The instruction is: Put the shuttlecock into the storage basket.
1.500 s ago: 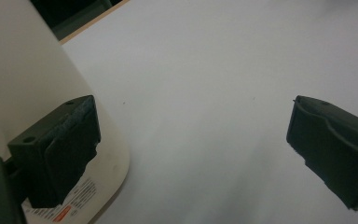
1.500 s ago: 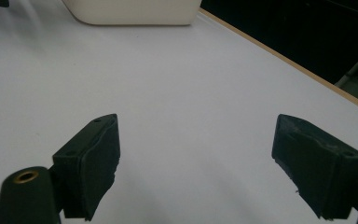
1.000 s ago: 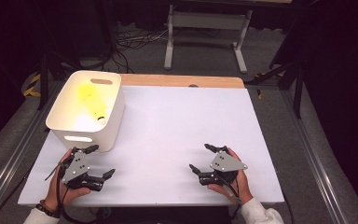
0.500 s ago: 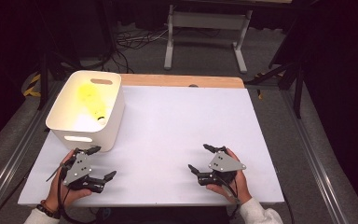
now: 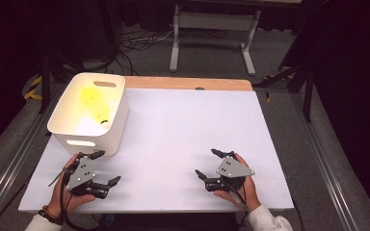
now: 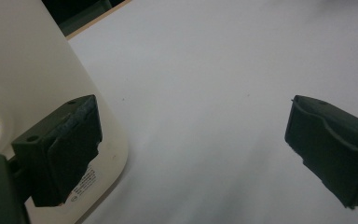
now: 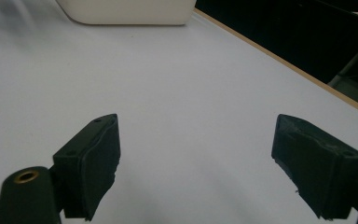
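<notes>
White rounded bin [image 5: 89, 113] with slot handles, yellow inside, left claw [image 5: 105, 168] released beside it, right claw [image 5: 207, 163] released

Dark room, grey floor [image 5: 212, 62], white table [image 5: 188, 125]

Little has moved over the last second. The left gripper [image 5: 105, 167] has slid slightly back from the white bin [image 5: 89, 114], toward the near edge of the table [image 5: 183, 125]: a second ago its upper jaw tip sat right under the bin's front wall, and now that tip lies just beside the bin's near corner with a little more white surface between them. Its jaws stand as wide apart as before. The right gripper [image 5: 208, 163], well away from the bin, has edged marginally toward the near edge too.
</notes>
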Demonstrator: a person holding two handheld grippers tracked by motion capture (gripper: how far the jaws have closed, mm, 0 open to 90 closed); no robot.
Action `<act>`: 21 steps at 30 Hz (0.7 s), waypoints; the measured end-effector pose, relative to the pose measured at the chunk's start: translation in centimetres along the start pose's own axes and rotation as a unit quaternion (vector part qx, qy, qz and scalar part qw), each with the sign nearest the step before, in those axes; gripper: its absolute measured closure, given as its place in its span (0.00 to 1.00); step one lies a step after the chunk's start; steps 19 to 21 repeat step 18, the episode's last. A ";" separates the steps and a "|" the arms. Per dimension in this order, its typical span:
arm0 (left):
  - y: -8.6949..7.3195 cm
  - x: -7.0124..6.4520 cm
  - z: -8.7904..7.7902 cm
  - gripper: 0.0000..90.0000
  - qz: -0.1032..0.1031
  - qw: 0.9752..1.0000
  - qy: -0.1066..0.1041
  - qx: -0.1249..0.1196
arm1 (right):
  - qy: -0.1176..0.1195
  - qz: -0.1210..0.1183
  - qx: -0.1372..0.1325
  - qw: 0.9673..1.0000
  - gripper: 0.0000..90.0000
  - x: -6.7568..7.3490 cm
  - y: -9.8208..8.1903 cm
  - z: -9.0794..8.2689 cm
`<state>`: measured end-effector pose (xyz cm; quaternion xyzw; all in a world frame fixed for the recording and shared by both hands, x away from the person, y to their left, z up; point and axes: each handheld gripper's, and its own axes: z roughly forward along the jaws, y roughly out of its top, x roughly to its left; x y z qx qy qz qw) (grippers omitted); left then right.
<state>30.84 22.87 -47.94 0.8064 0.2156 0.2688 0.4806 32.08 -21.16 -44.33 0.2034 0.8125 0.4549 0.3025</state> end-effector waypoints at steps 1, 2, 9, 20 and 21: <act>0.0 0.0 0.0 0.05 0.001 1.000 0.001 0.001 | 0.000 0.001 0.000 1.000 0.18 0.0 0.0 0.0; 0.0 0.0 0.0 0.05 0.000 1.000 0.000 0.001 | -0.001 0.001 -0.001 1.000 0.18 0.0 0.0 0.0; 0.0 0.2 0.0 0.06 -0.003 1.000 -0.004 -0.006 | -0.008 0.005 0.001 1.000 0.18 -0.2 -0.1 0.0; 0.1 0.3 0.2 0.07 -0.004 1.000 -0.003 -0.004 | -0.011 0.021 0.001 1.000 0.18 -0.6 -0.3 -0.1; 0.1 0.3 0.2 0.07 -0.004 1.000 -0.003 -0.004 | -0.011 0.021 0.001 1.000 0.18 -0.6 -0.3 -0.1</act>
